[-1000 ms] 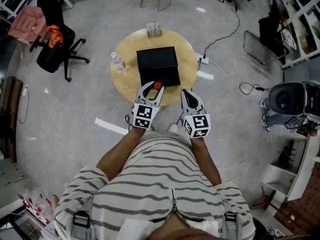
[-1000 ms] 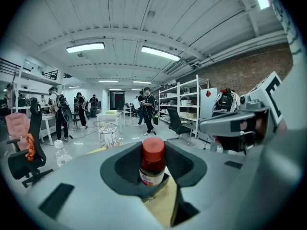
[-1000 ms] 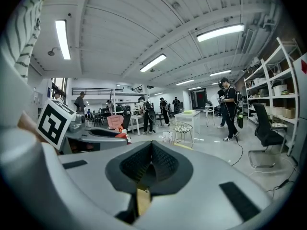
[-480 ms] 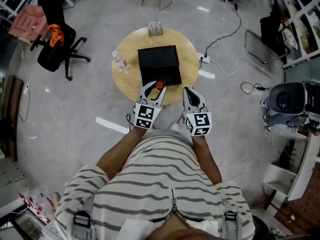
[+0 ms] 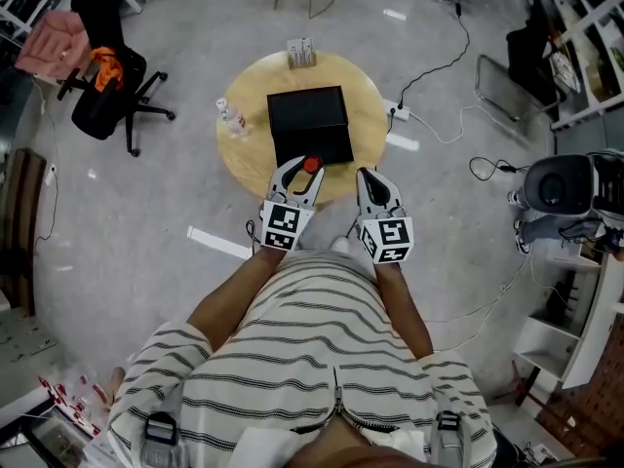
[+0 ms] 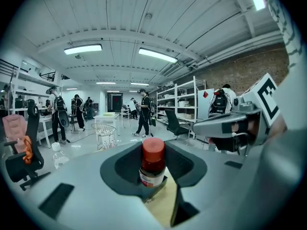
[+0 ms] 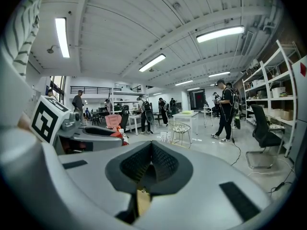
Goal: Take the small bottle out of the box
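The left hand-held gripper (image 5: 297,175) is clamped on the small bottle (image 5: 311,165). In the left gripper view the dark pads press the bottle's body from both sides. The bottle stands upright between them, its red cap rising clear above the pads and a pale label round its lower part. The right hand-held gripper (image 5: 371,185) sits just beside the left one, on the person's right. Its jaws are pressed together with nothing between them, and the ribbed pads meet in a narrow seam in the right gripper view.

From the head view, both grippers are over the near edge of the round wooden desk (image 5: 369,115). The bottle is outside the black box (image 5: 310,127), and its cap shows right at the box's near edge. The box lies in the middle of the desk. A clear plastic water bottle (image 5: 230,120) stands at the desk's left edge, well apart from the grippers.

On the grey floor (image 5: 146,213) a black office chair (image 5: 107,96) stands to the left of the desk. A white power strip (image 5: 398,117) lies by the desk's right side.
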### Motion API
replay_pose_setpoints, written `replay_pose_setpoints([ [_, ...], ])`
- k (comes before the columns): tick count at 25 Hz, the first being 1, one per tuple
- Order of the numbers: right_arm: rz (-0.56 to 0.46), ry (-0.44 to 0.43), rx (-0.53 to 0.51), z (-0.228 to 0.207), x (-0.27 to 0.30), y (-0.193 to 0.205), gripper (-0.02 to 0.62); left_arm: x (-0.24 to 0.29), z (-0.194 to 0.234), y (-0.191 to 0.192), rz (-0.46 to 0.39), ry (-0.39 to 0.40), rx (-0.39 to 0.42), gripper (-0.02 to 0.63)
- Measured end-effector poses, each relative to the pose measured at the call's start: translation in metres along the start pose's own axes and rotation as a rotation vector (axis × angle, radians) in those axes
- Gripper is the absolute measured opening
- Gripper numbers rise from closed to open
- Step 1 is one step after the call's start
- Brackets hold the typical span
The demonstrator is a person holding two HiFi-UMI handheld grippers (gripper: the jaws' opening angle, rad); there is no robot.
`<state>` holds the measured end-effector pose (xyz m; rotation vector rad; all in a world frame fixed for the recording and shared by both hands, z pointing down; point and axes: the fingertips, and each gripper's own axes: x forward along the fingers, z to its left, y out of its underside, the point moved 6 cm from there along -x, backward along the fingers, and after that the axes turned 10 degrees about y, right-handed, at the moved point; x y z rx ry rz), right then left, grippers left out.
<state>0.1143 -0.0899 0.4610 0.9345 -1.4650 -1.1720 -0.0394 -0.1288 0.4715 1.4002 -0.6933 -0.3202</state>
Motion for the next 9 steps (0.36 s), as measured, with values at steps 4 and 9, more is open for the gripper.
replay_pose_setpoints([
  [4, 0.002, 0.001, 0.000, -0.0029, -0.0025, 0.0007, 0.011, 0.0015, -0.0035, -0.0010, -0.001, 0.001, 0.001, 0.152],
  [9, 0.001, -0.001, -0.004, -0.0004, -0.0044, -0.0002, 0.011, -0.0017, -0.0046, -0.0021, -0.006, 0.003, -0.001, 0.152],
])
